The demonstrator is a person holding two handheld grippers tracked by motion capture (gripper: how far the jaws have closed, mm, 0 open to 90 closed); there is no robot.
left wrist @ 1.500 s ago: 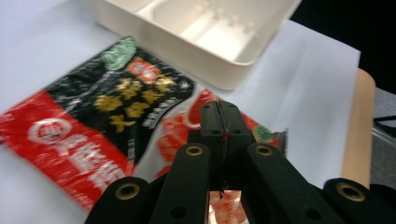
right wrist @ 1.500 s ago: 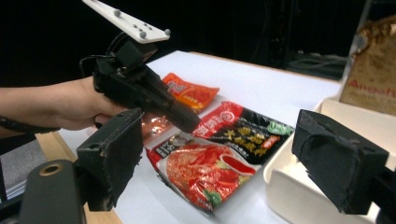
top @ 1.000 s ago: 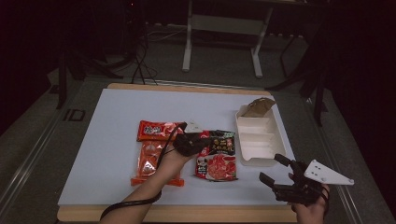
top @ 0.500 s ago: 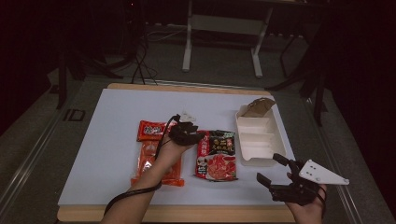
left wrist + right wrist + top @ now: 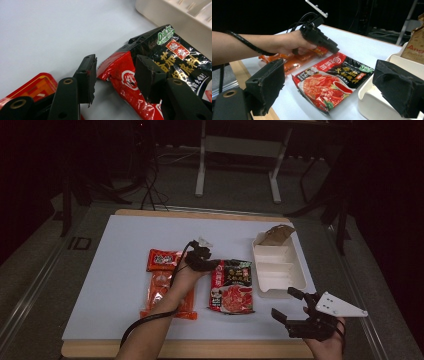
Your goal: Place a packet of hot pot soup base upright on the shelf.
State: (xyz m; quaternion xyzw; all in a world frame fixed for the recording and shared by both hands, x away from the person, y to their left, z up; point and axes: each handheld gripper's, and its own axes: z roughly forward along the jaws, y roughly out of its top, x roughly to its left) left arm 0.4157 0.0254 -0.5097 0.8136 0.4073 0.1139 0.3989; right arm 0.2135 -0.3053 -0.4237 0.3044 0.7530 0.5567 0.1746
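A red and black food packet [image 5: 231,287] lies flat on the white table, left of a white tray [image 5: 300,277]. My left gripper [image 5: 214,266] is low at the packet's top left corner. In the left gripper view the gripper [image 5: 115,58] has just been opening. Its jaws straddle that corner of the packet [image 5: 120,67], and the pads do not press on it. My right gripper [image 5: 289,304] is open and empty near the front right edge. In the right gripper view it [image 5: 329,67] faces the packet [image 5: 324,87] and the left gripper [image 5: 334,50].
Two orange snack packets [image 5: 162,260] [image 5: 162,292] lie under and left of my left forearm. A brown paper bag [image 5: 276,235] sits in the tray's far compartment. The tray wall [image 5: 374,100] is close to my right gripper's right jaw. The table's wooden front edge [image 5: 200,349] is near.
My left gripper has shifted a little left and away over the packet's top corner, and its jaws have opened. The right gripper has kept its place.
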